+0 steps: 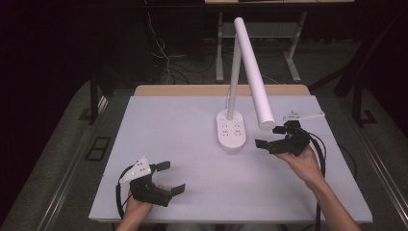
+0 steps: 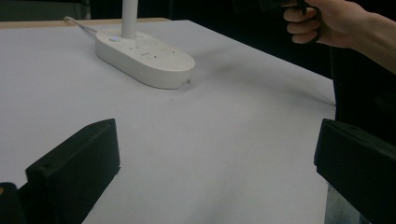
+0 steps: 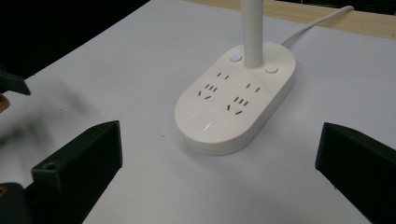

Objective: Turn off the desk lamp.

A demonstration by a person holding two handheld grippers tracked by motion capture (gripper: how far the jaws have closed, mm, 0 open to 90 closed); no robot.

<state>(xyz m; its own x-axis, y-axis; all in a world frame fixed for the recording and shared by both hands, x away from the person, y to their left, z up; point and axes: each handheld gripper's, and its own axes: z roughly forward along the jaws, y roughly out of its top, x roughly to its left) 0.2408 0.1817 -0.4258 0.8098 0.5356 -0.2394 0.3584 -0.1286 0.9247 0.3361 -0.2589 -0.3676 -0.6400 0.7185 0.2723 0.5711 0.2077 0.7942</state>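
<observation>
A: From the high view, a white desk lamp [image 1: 235, 96] stands on the worktop [image 1: 183, 144], right of centre and toward the far edge. Its oval base [image 1: 231, 130] carries socket outlets, its stem rises straight up, and its long tubular head [image 1: 253, 72] slants down toward the right.

B: And the hands?

A: The left gripper [image 1: 172, 177] sits near the front-left corner, jaws spread wide with nothing between them, and the left hand [image 1: 137, 204] comes in from the front edge. The right gripper [image 1: 270, 136] hovers just right of the base, under the tip of the head, held by the right hand [image 1: 300, 161]. Its jaws are apart too, and empty.

B: Over to the left gripper view.

A: Two black jaws stand at the bottom corners, well apart, with bare worktop [image 2: 210, 154] between. The lamp base [image 2: 144, 58] lies ahead at upper left, a small lit button on top. The right hand [image 2: 322, 21] is up in the far right corner, fingers curled around its handle.

B: Right gripper view?

A: Again wide jaws, holding nothing. The base [image 3: 236, 105] sits dead ahead between them, not touching either. Slots for plugs show on top, a glowing button and a plain one flank the stem [image 3: 252, 32], and a white cord [image 3: 317, 23] runs off toward the wooden far edge.
</observation>
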